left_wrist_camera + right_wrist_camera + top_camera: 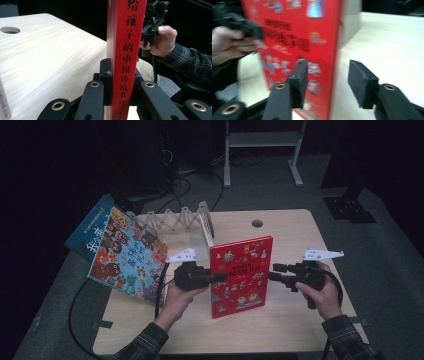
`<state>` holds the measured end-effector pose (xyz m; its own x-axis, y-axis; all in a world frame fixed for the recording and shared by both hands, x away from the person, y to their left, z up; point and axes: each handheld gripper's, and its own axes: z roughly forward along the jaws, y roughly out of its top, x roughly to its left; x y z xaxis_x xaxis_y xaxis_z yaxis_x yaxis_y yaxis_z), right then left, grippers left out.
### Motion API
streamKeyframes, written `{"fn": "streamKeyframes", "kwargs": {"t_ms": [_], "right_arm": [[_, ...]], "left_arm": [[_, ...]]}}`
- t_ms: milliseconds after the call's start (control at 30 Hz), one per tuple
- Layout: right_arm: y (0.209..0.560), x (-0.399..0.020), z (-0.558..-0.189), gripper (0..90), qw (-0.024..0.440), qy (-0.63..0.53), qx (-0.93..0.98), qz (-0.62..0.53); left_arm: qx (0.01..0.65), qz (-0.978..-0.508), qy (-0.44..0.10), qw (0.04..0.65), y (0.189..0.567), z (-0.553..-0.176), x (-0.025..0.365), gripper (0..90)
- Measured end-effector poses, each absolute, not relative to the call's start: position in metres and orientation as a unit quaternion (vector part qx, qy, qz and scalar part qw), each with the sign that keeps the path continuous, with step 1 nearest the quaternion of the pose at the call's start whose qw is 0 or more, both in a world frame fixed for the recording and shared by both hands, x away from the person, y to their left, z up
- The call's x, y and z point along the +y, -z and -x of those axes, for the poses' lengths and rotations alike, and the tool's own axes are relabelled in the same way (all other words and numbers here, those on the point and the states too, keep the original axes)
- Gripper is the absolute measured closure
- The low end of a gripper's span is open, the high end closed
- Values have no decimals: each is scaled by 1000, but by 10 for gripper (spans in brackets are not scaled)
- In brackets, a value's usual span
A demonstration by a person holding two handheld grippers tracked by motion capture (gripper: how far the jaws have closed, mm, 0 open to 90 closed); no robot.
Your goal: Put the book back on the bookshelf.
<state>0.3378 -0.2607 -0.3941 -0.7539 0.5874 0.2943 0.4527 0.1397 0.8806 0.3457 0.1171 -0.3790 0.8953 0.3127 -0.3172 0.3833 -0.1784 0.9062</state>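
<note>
Left tool [220,277] pinches the red book [241,275] at its spine edge, pads pressed tight on both sides; book stands upright on the counter [280,227]. Further left of that tool, a blue picture book [127,252] leans against a white accordion rack [175,220]. Right tool [272,272], at the book's other edge, has jaws spread; the edge sits between the pads [362,82], not gripped.

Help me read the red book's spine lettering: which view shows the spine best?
The left gripper view: the red book's spine stands upright and sharp, clamped in the left claw. The high view shows the front cover; the right gripper view, a blurred cover and edge.
</note>
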Motion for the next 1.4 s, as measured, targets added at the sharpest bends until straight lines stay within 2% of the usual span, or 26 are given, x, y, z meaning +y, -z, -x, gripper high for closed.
{"fn": "streamKeyframes", "kwargs": {"t_ms": [133,233,300,533,733,967,1400], "right_arm": [[409,-268,-348,346,119,-524,744,-397],[426,-271,-358,304,160,-458,756,-440],[439,-273,-365,295,170,-413,762,-468],[459,-281,-379,254,188,-344,761,-517],[472,-281,-384,227,183,-310,776,-518],[487,-279,-383,70,214,-331,764,-511],[487,-279,-384,47,214,-327,761,-517]], "left_arm": [[233,-765,21,601,373,-344,124,793],[240,-761,12,603,366,-343,131,794],[246,-755,3,607,361,-342,138,793],[268,-740,-26,617,348,-342,161,793],[294,-722,-61,623,336,-344,186,793],[327,-699,-97,628,326,-344,220,793],[390,-664,-162,618,319,-344,261,793]]}}
